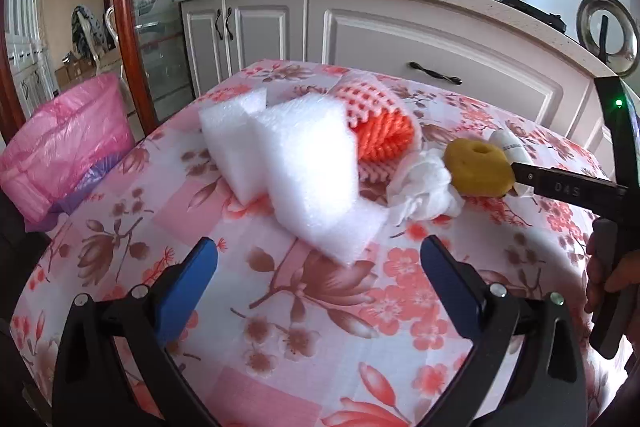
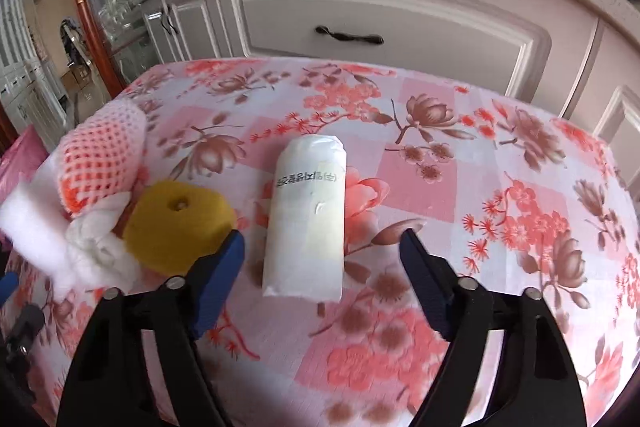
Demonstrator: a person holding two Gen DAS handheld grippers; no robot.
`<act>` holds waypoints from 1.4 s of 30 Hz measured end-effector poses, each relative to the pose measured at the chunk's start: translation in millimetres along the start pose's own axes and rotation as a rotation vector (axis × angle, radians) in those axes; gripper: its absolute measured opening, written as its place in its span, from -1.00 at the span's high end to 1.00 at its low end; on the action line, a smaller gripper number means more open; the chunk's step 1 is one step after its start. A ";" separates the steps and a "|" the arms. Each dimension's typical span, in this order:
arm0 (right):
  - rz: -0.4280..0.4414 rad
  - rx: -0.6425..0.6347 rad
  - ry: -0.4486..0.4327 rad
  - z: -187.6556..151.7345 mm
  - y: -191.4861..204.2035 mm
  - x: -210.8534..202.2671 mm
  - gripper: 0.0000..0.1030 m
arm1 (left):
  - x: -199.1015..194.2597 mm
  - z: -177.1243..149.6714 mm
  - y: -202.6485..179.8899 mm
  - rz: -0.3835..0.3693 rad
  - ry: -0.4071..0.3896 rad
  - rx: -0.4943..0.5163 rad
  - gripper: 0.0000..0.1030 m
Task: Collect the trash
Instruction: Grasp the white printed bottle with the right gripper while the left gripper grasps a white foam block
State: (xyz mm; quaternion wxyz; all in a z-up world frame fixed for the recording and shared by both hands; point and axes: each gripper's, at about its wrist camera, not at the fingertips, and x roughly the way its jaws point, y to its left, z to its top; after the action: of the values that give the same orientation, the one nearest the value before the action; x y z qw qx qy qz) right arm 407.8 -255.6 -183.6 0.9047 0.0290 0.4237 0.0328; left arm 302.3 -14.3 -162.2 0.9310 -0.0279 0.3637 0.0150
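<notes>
Between blue jaws lies a smooth white cylinder (image 2: 306,217).

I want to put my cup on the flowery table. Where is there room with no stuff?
The tablecloth is bare right of the white packet, out to the cabinet-side edge, and also in front of the white foam blocks, nearest the left gripper. It is crowded where the foam, orange netting, crumpled tissue and yellow sponge bunch together.
</notes>
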 end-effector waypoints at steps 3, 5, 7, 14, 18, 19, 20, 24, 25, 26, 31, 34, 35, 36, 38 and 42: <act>-0.003 0.002 -0.001 5.7 1.2 5.8 -0.38 | 4.3 0.1 2.8 -0.004 0.020 -0.012 -0.91; 0.001 0.005 0.019 8.2 2.3 12.4 -0.34 | 5.0 0.3 2.2 -0.003 0.020 -0.010 -0.91; 0.001 0.000 0.023 9.8 4.6 14.2 -0.27 | 5.6 0.7 0.7 0.001 0.021 -0.002 -0.91; 0.058 0.017 0.016 1.4 1.7 2.3 0.32 | 7.9 8.4 4.8 0.021 0.023 -0.020 -0.91; 0.075 0.046 -0.014 -7.1 -3.7 -15.6 0.33 | 11.5 13.8 7.5 0.031 0.030 -0.039 -0.91; 0.079 0.053 -0.020 -8.5 -5.0 -18.9 0.33 | 11.3 15.4 7.4 0.028 0.026 -0.041 -0.91; 0.086 0.063 -0.025 -10.5 -6.3 -23.5 0.33 | 11.5 17.0 7.9 0.030 0.020 -0.041 -0.91; 0.102 0.072 -0.033 -16.8 -7.9 -34.8 0.33 | 16.0 27.4 11.3 0.049 -0.003 -0.049 -0.90; 0.110 0.076 -0.033 -18.3 -7.8 -36.9 0.33 | 18.0 31.0 13.3 0.051 -0.009 -0.057 -0.90; 0.115 0.076 -0.035 -19.5 -7.3 -38.9 0.33 | 20.4 35.0 14.9 0.050 -0.011 -0.064 -0.89; 0.133 0.074 -0.035 -24.6 -3.6 -42.6 0.33 | 36.1 49.1 14.9 0.047 0.000 -0.055 -0.68; 0.144 0.065 -0.032 -28.2 0.1 -45.6 0.33 | 44.0 49.0 10.9 0.002 0.036 -0.051 0.04; 0.146 0.064 -0.032 -29.1 1.2 -46.8 0.33 | 43.4 47.7 9.6 0.002 0.037 -0.049 0.05; 0.150 0.062 -0.032 -30.5 2.7 -48.7 0.33 | 41.7 45.8 8.2 0.000 0.032 -0.047 0.05; 0.158 0.054 -0.034 -34.2 7.2 -54.9 0.33 | 35.0 40.1 6.2 -0.017 0.027 -0.039 0.05; 0.176 0.025 -0.039 -43.4 18.9 -69.0 0.33 | 19.0 24.6 2.7 -0.024 0.028 -0.013 0.05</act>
State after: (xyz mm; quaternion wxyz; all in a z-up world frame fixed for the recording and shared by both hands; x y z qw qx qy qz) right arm 329.7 -241.6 -157.1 0.9059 0.0780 0.4024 0.1062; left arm 332.8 -9.9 -157.1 0.9257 -0.0387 0.3763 0.0059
